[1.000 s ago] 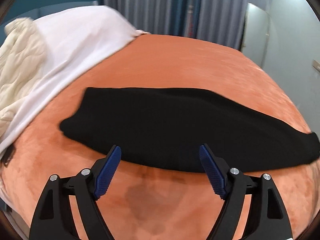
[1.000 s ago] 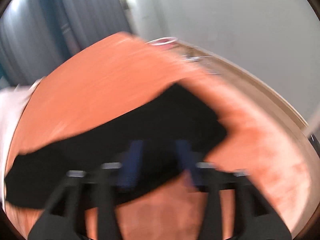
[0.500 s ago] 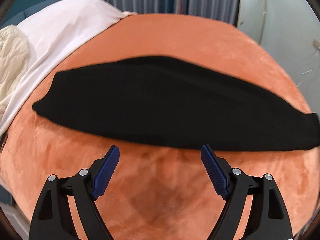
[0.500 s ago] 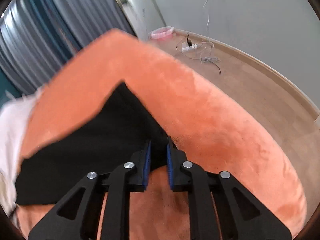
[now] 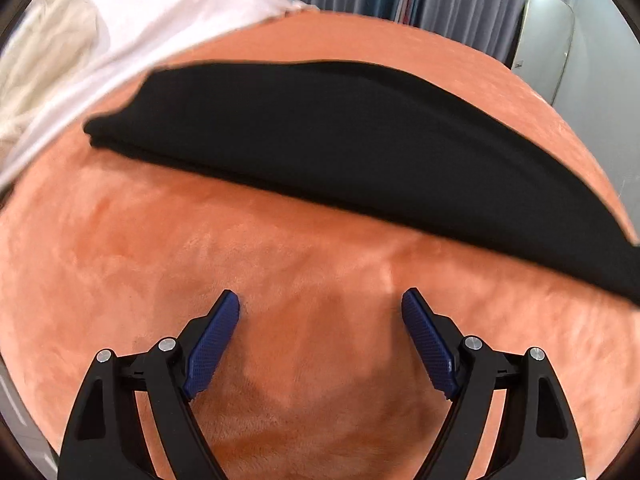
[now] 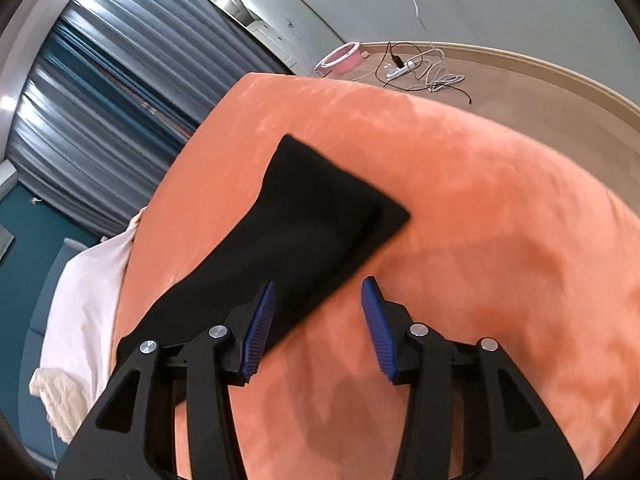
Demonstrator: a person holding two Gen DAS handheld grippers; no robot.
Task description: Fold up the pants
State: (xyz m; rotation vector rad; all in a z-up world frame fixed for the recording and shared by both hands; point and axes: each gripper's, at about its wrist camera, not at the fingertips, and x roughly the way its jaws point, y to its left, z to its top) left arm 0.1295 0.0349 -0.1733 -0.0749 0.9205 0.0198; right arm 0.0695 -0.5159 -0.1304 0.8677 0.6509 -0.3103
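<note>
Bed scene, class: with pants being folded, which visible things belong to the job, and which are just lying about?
Belong:
black pants
left gripper
right gripper
orange blanket

Lying about:
white sheet
cream knit
pink ring
cables
curtains

Black pants (image 5: 352, 140) beyond wide-spread left tool (image 5: 320, 304)

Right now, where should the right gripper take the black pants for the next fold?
Probably the near corner of the black pants, approached from the bare orange bedspread: that end lies flat with clear edges. The right gripper is opening, gripping nothing.
</note>
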